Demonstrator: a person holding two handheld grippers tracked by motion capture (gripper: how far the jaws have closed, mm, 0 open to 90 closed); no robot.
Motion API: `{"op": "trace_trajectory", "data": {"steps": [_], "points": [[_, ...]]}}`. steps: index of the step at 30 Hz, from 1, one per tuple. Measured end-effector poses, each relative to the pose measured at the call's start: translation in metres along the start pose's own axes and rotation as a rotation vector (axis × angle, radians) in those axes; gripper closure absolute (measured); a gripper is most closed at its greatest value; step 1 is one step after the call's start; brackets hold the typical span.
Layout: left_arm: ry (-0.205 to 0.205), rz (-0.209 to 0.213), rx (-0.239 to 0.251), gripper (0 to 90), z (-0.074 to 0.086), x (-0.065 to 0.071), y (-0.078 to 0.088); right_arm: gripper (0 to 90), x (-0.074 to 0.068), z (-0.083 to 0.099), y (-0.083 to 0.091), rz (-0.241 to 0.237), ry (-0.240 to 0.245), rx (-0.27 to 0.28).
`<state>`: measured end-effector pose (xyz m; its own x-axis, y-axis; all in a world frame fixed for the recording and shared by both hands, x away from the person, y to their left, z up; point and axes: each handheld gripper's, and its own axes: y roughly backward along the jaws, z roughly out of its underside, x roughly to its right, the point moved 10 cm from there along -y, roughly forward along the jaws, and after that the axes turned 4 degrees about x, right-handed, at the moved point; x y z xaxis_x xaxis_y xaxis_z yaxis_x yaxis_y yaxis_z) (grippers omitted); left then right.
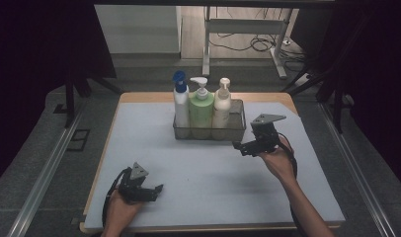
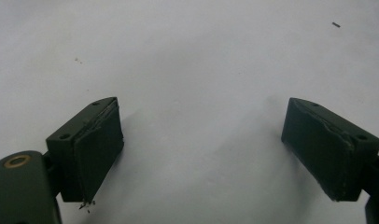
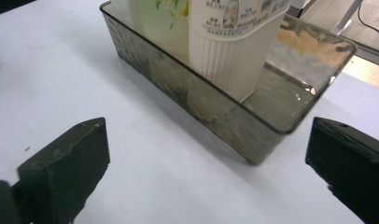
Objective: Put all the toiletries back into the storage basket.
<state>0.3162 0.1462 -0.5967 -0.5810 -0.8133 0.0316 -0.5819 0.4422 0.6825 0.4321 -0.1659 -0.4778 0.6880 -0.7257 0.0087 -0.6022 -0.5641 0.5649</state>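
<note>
A: Bottles, how many stand there?

B: Three bottles. The blue-capped bottle is at the left, the green bottle is in the middle, and the cream bottle is at the right. All three stand upright in one clear tray, at the far middle of the grey mat.

A: And the tongs?

B: Two. The right gripper is in the person's right hand, just beside the right end of the tray, with its jaws spread wide and nothing between them. The right gripper view shows the cream bottle in the tray, with bare floor of the tray at the end beyond it. The left gripper is in the left hand, low over the near left part of the mat. Its jaws are also spread, and between them is only the mat.

A: Room to move?

B: The mat is bare between the two grippers and in front of the tray. The left gripper is near the front edge of the table.
</note>
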Motion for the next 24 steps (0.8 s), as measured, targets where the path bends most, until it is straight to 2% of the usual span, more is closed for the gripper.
{"op": "trace_trajectory", "data": {"steps": [11,13,19,24], "points": [[0.000,-0.001,0.000,12.3,0.000,0.000,0.000,0.0,0.003,0.019,0.033,0.036,-0.017,0.013],[0.001,0.000,0.000,12.3,0.000,0.000,0.000,0.0,0.003,0.023,0.038,0.042,-0.007,0.013],[-0.003,0.000,0.001,12.2,0.000,0.000,0.000,0.0,0.003,0.038,0.051,0.059,0.004,0.000],[0.000,-0.001,0.001,12.2,0.000,0.000,0.000,0.0,0.004,0.053,0.059,0.072,-0.015,-0.001]]}}
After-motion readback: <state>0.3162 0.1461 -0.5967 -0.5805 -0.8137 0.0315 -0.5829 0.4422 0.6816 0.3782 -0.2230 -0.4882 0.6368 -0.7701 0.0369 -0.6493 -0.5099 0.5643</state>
